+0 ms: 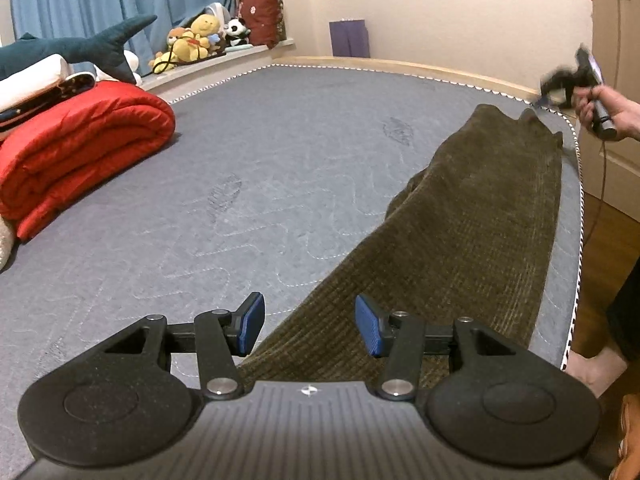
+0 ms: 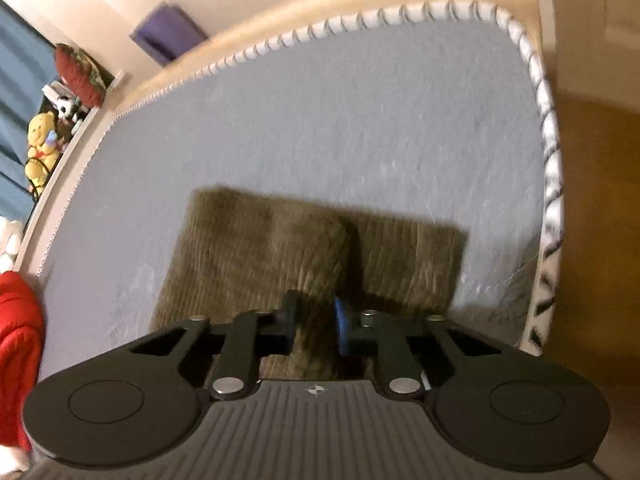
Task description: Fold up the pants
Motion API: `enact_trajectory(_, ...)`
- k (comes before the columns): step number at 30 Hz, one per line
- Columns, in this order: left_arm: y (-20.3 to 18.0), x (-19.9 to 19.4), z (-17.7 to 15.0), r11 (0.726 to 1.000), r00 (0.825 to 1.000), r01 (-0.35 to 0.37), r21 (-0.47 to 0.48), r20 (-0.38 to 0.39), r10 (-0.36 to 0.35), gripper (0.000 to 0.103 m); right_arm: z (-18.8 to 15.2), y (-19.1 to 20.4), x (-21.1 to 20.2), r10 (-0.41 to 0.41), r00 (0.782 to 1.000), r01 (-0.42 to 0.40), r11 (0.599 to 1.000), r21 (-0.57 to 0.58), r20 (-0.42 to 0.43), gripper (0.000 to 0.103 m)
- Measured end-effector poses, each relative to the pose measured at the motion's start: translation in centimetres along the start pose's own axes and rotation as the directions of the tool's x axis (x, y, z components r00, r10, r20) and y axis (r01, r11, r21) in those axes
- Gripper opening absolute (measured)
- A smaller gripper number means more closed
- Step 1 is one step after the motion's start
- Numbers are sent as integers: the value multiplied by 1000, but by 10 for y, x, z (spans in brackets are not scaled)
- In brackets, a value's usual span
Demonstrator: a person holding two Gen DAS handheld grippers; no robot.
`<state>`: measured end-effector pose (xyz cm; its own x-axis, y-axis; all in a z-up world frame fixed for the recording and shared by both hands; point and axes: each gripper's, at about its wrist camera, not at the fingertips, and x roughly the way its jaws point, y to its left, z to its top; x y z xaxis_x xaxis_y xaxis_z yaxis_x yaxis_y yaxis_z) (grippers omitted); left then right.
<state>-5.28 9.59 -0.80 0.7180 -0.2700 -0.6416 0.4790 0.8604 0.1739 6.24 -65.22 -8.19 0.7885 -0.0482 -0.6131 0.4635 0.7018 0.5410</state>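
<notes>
Olive-brown corduroy pants lie stretched lengthwise along the right side of the grey mattress. My left gripper hovers open over their near end, with nothing between its blue pads. At the far end, a hand holds my right gripper, blurred, just above the mattress corner. In the right wrist view the pants show two layers side by side under the right gripper. Its jaws stand a narrow gap apart, and no cloth looks pinched between them.
A rolled red quilt, white bedding and a shark plush fill the left side. Stuffed toys line the window ledge. A purple bag stands by the far wall. Right of the mattress are the wooden floor and a person's foot.
</notes>
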Motion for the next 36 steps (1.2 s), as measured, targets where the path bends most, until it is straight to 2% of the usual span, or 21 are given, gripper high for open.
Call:
enact_trajectory(1, 0, 1, 1, 1000, 1000, -3, -1, -3, 3, 56, 1, 18, -16, 155, 987, -150, 984, -96, 40, 19)
enact_trajectory(2, 0, 3, 0, 1000, 1000, -7, -2, -6, 7, 56, 1, 29, -30, 257, 964, -243, 956, -162, 71, 17)
enact_trajectory(3, 0, 4, 0, 1000, 1000, -14, -4, -12, 14, 56, 1, 35, -39, 269, 957, -247, 951, -189, 105, 18)
enact_trajectory(5, 1, 7, 0, 1000, 1000, -18, -5, -21, 18, 56, 4, 23, -37, 140, 982, -126, 986, -110, 128, 23)
enact_trajectory(7, -2, 8, -1, 1000, 999, -21, 9, -31, 21, 56, 7, -3, -24, -17, 997, 15, 999, 28, 73, 23)
enact_trajectory(8, -3, 9, -3, 1000, 999, -24, 20, -37, 24, 56, 7, -16, -19, -94, 995, 91, 992, 85, 35, 25)
enact_trajectory(10, -4, 10, -5, 999, 998, -28, 38, -46, 30, 57, 5, -38, -10, -163, 986, 168, 972, 162, -46, 25)
enact_trajectory(12, -6, 11, -5, 999, 998, -27, 46, -49, 29, 57, 1, -45, -4, -143, 986, 157, 971, 182, -86, 25)
enact_trajectory(15, -6, 14, -4, 999, 998, -24, 47, -53, 26, 57, 1, -38, 7, -126, 987, 135, 986, 93, -95, 29)
enact_trajectory(18, -7, 16, -3, 998, 998, -22, 50, -56, 25, 58, -1, -38, 18, -152, 981, 160, 985, 57, -119, 45)
enact_trajectory(22, -8, 17, -4, 998, 998, -18, 56, -63, 22, 60, 1, -34, 24, -159, 981, 167, 984, 63, -109, 45)
enact_trajectory(23, -8, 18, -4, 998, 998, -20, 56, -66, 24, 60, 1, -33, 26, -166, 981, 172, 983, 60, -105, 42)
enact_trajectory(24, -8, 19, -5, 998, 997, -25, 55, -72, 29, 60, 0, -33, 28, -178, 979, 185, 981, 63, -101, 24)
enact_trajectory(25, -7, 20, -5, 998, 996, -36, 53, -79, 40, 61, 0, -33, 28, -186, 978, 194, 978, 75, -97, 13)
enact_trajectory(27, -3, 22, -7, 996, 993, -72, 44, -94, 75, 61, -5, -39, 9, -208, 976, 214, 972, 95, -66, 9)
enact_trajectory(28, 2, 23, -8, 995, 989, -101, 27, -107, 103, 61, -4, -35, 0, -258, 966, 259, 962, 89, -25, 8)
enact_trajectory(30, 14, 25, -9, 990, 981, -141, -23, -138, 137, 61, 2, -34, -14, -283, 959, 278, 954, 112, 25, 8)
enact_trajectory(32, 26, 25, -12, 983, 973, -169, -72, -168, 155, 61, 1, -35, -8, -305, 952, 304, 949, 88, -2, 8)
enact_trajectory(34, 39, 26, -17, 972, 962, -203, -116, -207, 176, 61, -4, -39, 1, -353, 935, 355, 930, 93, -39, 9)
enact_trajectory(36, 52, 24, -23, 960, 952, -232, -156, -237, 192, 61, -5, -35, 0, -364, 931, 365, 925, 109, -26, 12)
